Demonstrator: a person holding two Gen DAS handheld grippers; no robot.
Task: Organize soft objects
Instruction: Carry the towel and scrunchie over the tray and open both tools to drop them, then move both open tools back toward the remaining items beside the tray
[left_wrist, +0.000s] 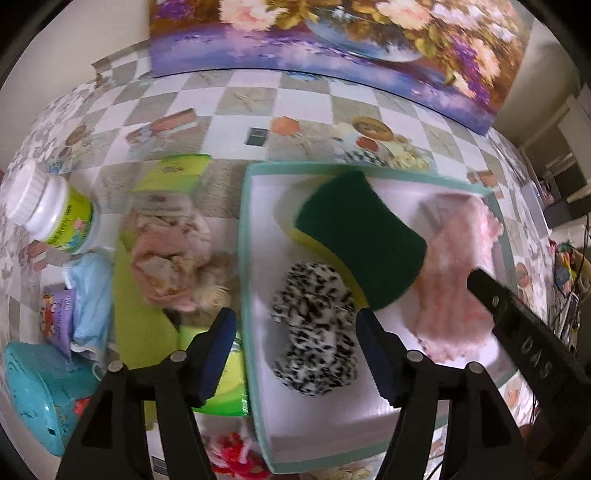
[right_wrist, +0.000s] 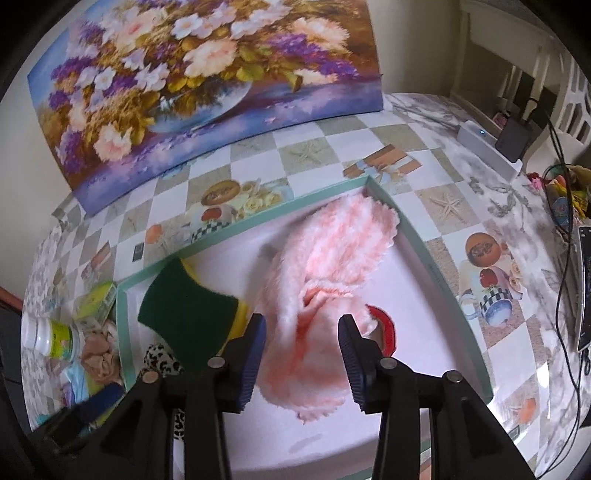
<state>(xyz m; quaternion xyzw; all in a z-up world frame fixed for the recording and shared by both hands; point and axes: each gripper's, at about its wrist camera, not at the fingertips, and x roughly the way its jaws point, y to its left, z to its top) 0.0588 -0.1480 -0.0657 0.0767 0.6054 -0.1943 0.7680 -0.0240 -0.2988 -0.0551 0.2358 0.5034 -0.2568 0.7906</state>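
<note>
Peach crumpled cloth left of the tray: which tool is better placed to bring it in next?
Left, probably. The left tool is open at the tray's left wall, next to the peach cloth. The right tool is open over the pink fluffy cloth, across the tray.

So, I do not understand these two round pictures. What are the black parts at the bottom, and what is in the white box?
Each picture comes from a camera on a hand-held tool that a person carries, one per hand. The black parts are its two fingers. The left gripper is open over a black-and-white spotted fluffy item. The right gripper is open over a fluffy pink cloth. Both lie in a white box with a teal rim, with a green and yellow sponge, on a table with a checked tablecloth. Nothing is held.
</note>
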